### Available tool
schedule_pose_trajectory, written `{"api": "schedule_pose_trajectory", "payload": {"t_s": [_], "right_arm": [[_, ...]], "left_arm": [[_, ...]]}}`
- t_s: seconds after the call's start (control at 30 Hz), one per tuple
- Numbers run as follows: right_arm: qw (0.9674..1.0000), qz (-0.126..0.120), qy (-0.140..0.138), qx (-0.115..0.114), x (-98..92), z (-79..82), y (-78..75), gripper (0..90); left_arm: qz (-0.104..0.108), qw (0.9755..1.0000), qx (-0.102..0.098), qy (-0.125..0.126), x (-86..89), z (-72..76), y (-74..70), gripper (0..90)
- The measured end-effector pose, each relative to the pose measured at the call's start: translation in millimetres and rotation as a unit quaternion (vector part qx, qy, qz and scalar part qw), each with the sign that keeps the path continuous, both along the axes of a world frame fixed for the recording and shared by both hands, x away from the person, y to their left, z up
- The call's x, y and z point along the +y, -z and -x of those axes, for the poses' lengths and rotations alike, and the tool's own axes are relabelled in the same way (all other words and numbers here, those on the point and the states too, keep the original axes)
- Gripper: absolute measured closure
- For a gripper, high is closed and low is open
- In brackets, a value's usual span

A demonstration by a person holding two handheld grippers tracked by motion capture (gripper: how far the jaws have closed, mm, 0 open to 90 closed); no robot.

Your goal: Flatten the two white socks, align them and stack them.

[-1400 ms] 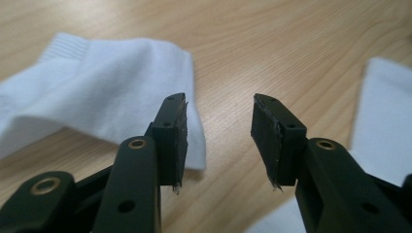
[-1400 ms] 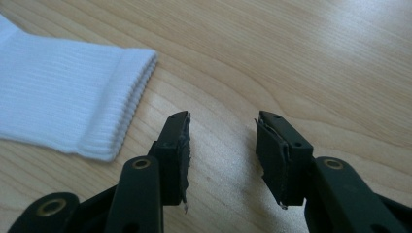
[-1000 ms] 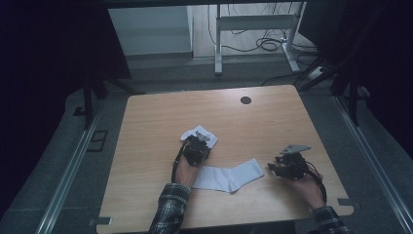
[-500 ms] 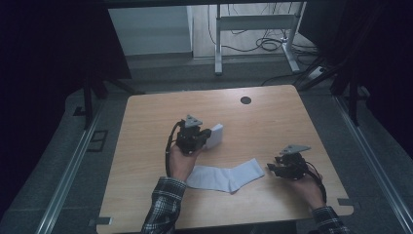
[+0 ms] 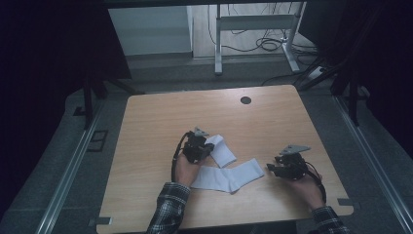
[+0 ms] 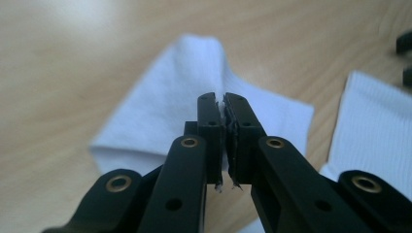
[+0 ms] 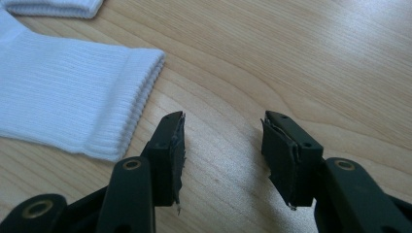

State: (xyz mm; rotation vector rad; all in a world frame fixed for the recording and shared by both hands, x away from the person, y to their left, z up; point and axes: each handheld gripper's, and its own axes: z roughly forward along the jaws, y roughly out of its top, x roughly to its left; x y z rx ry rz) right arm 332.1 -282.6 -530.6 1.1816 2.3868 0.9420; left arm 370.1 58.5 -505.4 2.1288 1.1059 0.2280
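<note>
Two white socks are on the wooden table (image 5: 156,122). One sock (image 5: 229,176) lies flat near the front edge, and its ribbed cuff (image 7: 73,102) is just left of my right gripper's jaws. My left gripper (image 5: 207,148) is shut on a pinch of the other sock (image 5: 223,152). In the left gripper view that sock (image 6: 194,97) drapes down behind the closed fingertips (image 6: 222,104), with the flat sock (image 6: 374,126) to the right. My right gripper (image 5: 270,168) hovers low over bare wood, jaws open with nothing between them (image 7: 223,141).
A round cable hole (image 5: 246,100) sits near the table's far edge. Beyond the table stand a metal desk frame (image 5: 253,29) and cables on the floor. Rails run along both sides of the table.
The left gripper lifted the sock away from the person, then came back nearer. The sock now lies to its right, close to the flat sock. The right gripper kept its place.
</note>
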Motion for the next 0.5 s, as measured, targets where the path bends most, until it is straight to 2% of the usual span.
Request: {"api": "schedule_pose_trajectory", "payload": {"t_s": [0.03, 0.1, 0.2, 0.3, 0.4, 0.5], "right_arm": [[1.0, 0.0, 0.0, 0.0, 0.1, 0.0, 0.0, 49.1], [1.0, 0.0, -0.001, 0.0, 0.1, -0.3, 0.0, 49.0], [1.0, -0.001, 0.002, 0.003, 0.3, -0.7, -0.4, 49.0], [1.0, -0.003, 0.003, 0.008, -0.1, -2.0, -1.4, 49.5], [0.9998, -0.013, 0.007, 0.01, -0.2, -3.1, -4.8, 50.6], [0.9993, -0.031, 0.012, 0.015, 2.0, -4.1, -10.1, 52.9]], "left_arm": [[-0.003, 1.0, 0.002, 0.005, -0.6, 1.0, 1.6, 83.3], [-0.005, 0.9999, -0.009, 0.008, -0.4, 3.8, 0.0, 75.6], [-0.001, 0.9991, -0.041, -0.003, 7.7, 6.9, -12.4, 60.7], [0.001, 0.9977, -0.063, -0.025, 21.7, 7.0, -25.9, 53.4], [0.001, 0.9967, -0.068, -0.044, 36.0, 5.1, -30.7, 49.4], [-0.006, 0.9961, -0.065, -0.059, 49.7, 2.6, -27.1, 48.7]]}}
